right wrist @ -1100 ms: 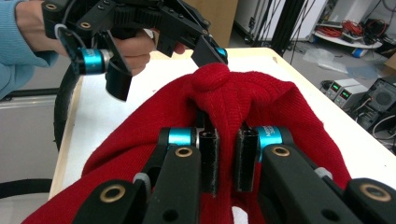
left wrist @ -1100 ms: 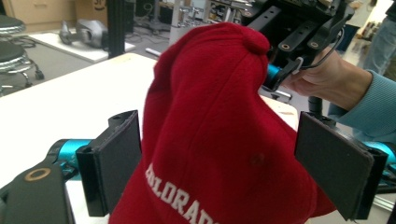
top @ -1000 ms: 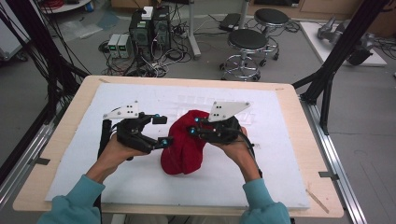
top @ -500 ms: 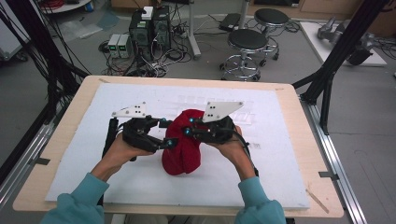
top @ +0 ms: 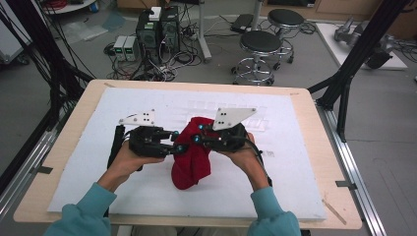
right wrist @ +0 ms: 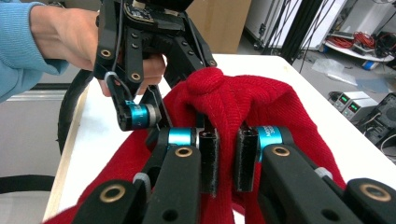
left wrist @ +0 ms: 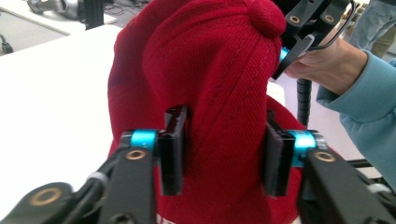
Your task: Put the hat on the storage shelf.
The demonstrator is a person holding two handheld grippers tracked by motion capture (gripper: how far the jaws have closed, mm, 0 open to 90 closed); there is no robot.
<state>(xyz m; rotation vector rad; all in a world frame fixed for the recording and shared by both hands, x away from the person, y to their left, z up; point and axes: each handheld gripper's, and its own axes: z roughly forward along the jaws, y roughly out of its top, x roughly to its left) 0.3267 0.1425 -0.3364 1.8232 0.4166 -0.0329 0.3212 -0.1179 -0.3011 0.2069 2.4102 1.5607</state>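
Observation:
A red knit hat hangs between both grippers over the white mat, its lower end resting on the mat. My left gripper comes in from the left. Its jaws have just been closing, and in the left gripper view its pads press on the hat from both sides. My right gripper is shut on a narrow fold near the hat's top. The right gripper view shows that fold of the hat pinched in my right gripper, with the left gripper just behind it.
The mat lies on a wooden table with metal rails along its sides. Two stools, computer boxes and cables stand on the floor beyond the far edge. Black frame posts rise at both sides.
The left gripper's jaws have narrowed from wide apart onto the hat's left side. The right gripper keeps its grip and has not moved.

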